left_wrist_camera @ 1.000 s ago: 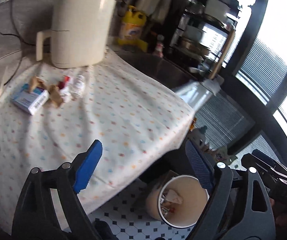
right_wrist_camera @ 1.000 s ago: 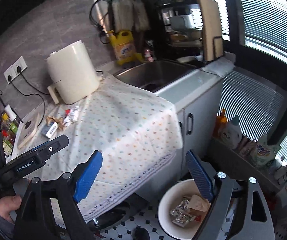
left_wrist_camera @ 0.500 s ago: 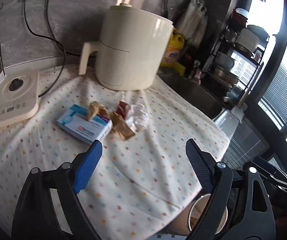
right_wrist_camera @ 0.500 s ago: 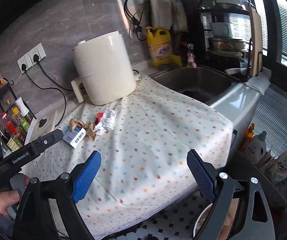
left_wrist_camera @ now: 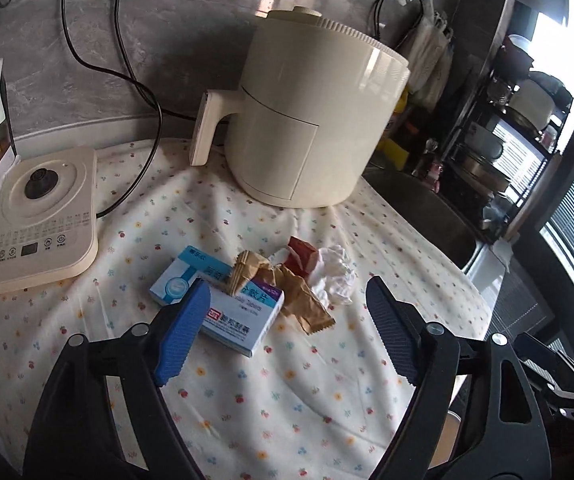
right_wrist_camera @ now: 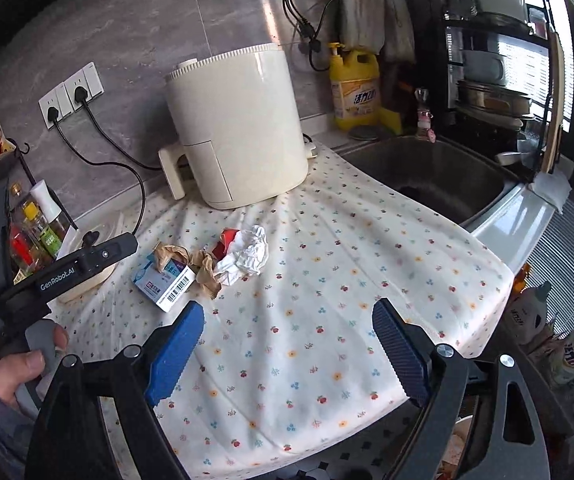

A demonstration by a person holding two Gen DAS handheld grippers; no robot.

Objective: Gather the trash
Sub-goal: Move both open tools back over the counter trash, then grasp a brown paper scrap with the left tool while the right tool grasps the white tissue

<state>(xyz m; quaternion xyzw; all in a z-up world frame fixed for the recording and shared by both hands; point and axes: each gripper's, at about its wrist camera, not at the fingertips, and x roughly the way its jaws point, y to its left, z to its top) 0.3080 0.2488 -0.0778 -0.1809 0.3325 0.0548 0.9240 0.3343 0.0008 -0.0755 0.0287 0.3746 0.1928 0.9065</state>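
The trash I am after sits as one small heap at the centre of my left wrist frame: a blue and white medicine box (left_wrist_camera: 223,304), a crumpled brown wrapper (left_wrist_camera: 287,292) lying across it and trailing off to its right, a red scrap (left_wrist_camera: 302,256) behind that, and a wad of white tissue (left_wrist_camera: 335,276) touching the red scrap on the right. All of it rests on the flowered cloth (left_wrist_camera: 287,392) in front of the cream air fryer (left_wrist_camera: 311,120). What has changed is my viewpoint: a second ago the left wrist frame looked down past the cloth's edge at the waste bin on the floor, with the heap small at the left of the frame; now the heap fills the middle and only a sliver of what I take to be the bin shows at the lower right. I read that as a finished drop and a return for the next piece. My left gripper (left_wrist_camera: 287,320) is spread wide and empty, its left blue pad overlapping the near corner of the box in the picture; I cannot tell whether it touches. In the right wrist frame the heap lies left of centre, and my right gripper (right_wrist_camera: 287,348) is also wide apart with nothing in it, well short of the heap above bare cloth.
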